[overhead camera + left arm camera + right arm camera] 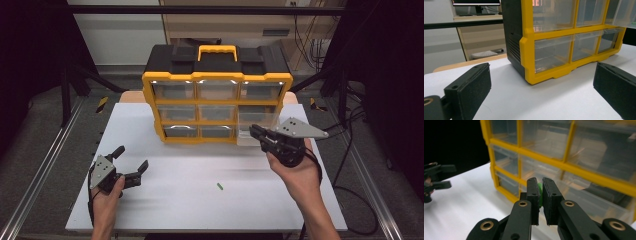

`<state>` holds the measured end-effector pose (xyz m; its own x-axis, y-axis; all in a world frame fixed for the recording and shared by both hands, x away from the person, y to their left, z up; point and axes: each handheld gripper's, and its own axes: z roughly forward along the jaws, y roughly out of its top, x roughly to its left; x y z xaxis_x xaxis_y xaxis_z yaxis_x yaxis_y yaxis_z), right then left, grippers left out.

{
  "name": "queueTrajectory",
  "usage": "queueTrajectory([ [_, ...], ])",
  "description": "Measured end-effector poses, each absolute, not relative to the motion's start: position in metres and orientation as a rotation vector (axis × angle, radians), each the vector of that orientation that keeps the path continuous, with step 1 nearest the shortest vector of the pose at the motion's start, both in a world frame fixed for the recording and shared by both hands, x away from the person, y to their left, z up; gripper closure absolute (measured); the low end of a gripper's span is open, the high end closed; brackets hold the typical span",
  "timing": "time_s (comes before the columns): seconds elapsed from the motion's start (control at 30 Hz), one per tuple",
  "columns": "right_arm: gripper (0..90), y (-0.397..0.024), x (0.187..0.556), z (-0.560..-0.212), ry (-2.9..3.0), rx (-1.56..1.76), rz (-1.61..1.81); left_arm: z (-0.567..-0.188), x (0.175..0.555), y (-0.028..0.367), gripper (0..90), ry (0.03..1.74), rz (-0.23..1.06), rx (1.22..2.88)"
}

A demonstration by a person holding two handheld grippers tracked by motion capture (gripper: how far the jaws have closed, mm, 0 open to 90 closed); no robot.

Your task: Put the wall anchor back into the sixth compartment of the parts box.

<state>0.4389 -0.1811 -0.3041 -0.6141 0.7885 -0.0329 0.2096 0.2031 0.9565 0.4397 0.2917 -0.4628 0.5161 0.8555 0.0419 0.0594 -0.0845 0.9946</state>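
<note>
right gripper (540, 192) pinches a small green piece (539, 191) between its closed jaws, just in front of the yellow drawer cabinet (218, 102). left gripper (131, 162) rests wide open on the white table (175, 195), holding nothing. another green piece (219, 186) lies on the table between them.

The organizer (217, 100) has a glossy yellow plastic frame and clear plastic drawers; the tabletop (190, 200) looks matt white.

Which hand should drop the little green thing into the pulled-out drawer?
The right. Its gripper already pinches the green piece beside the open drawer of the yellow organizer. The left gripper is open, away from the drawers.
</note>
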Motion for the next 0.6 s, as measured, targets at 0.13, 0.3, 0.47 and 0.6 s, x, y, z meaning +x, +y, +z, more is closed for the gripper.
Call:
queueTrajectory([
  [0.13, 84.4, -0.19, 0.449, -0.296, 1.932, 0.951, 1.419, -0.463, 0.44, 0.293, 1.2, 0.825, 0.805, 1.518],
  [0.3, 84.3, -0.196, 0.457, -0.291, 1.936, 0.962, 1.391, -0.463, 0.44, 0.292, 1.2, 0.824, 0.805, 1.522],
  [0.47, 84.4, -0.199, 0.463, -0.288, 1.947, 0.971, 1.363, -0.463, 0.44, 0.292, 1.2, 0.824, 0.805, 1.521],
  [0.6, 84.3, -0.2, 0.469, -0.286, 1.959, 0.968, 1.342, -0.463, 0.44, 0.292, 1.2, 0.824, 0.804, 1.522],
])
